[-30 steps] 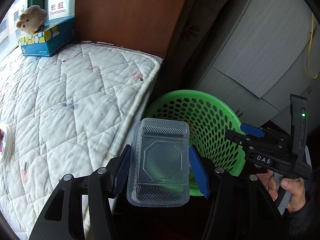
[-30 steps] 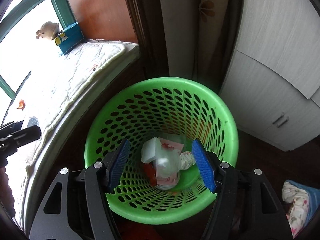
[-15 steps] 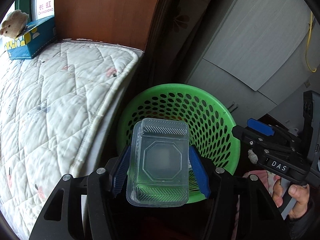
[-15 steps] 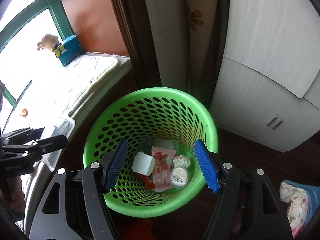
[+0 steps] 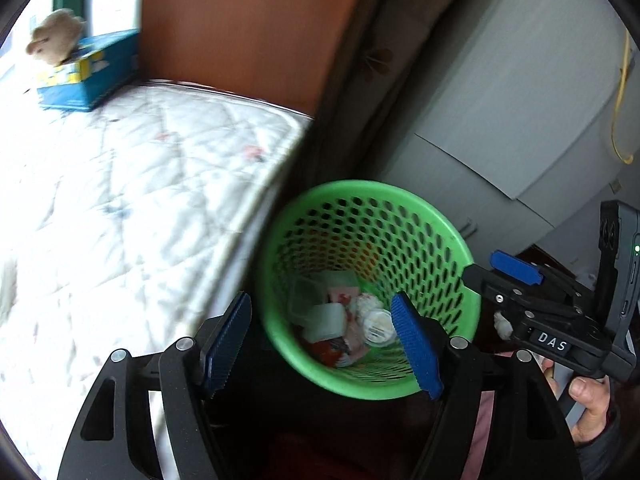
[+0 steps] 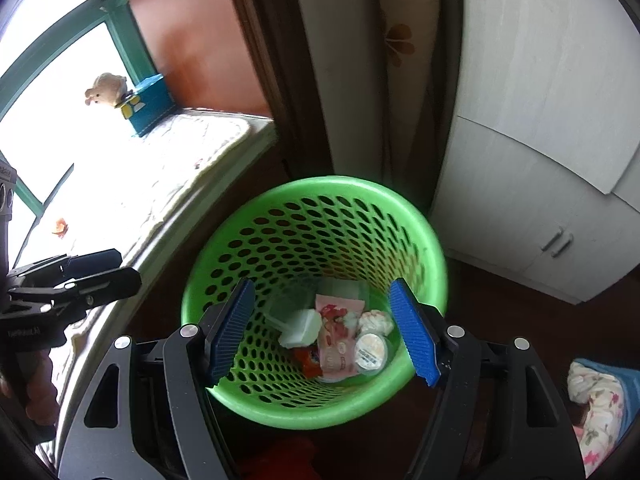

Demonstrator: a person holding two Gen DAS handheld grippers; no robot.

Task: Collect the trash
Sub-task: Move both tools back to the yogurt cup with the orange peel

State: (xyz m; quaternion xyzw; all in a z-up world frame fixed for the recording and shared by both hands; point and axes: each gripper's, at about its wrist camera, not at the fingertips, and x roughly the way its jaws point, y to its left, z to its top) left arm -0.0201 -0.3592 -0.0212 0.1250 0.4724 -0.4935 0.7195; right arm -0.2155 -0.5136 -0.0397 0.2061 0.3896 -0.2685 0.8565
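A green perforated basket [image 5: 460,248] [image 6: 434,240] stands on the dark floor beside the bed. A clear plastic container [image 5: 306,298] [image 6: 288,304] lies inside it at the left, among a pink wrapper [image 6: 338,332], a crumpled tissue [image 6: 374,320], a round lidded cup [image 6: 372,350] and a white folded piece [image 6: 302,328]. My left gripper [image 5: 320,320] hovers over the basket's near left rim; its jaws are opening and nothing is between them. My right gripper [image 6: 320,308] hangs open above the basket, holding nothing. Each gripper also shows at the edge of the other's view.
A white quilted mattress [image 5: 120,200] fills the left side, with a blue tissue box [image 5: 88,76] and a plush toy [image 5: 56,36] at its far end. An orange scrap [image 6: 61,225] lies on the mattress. A white cabinet [image 6: 540,160] stands behind the basket; a floral cloth [image 6: 596,408] lies on the floor to the right.
The clear container has left my left gripper and now lies in the basket. The left jaws have spread wider. The right gripper stays over the basket.
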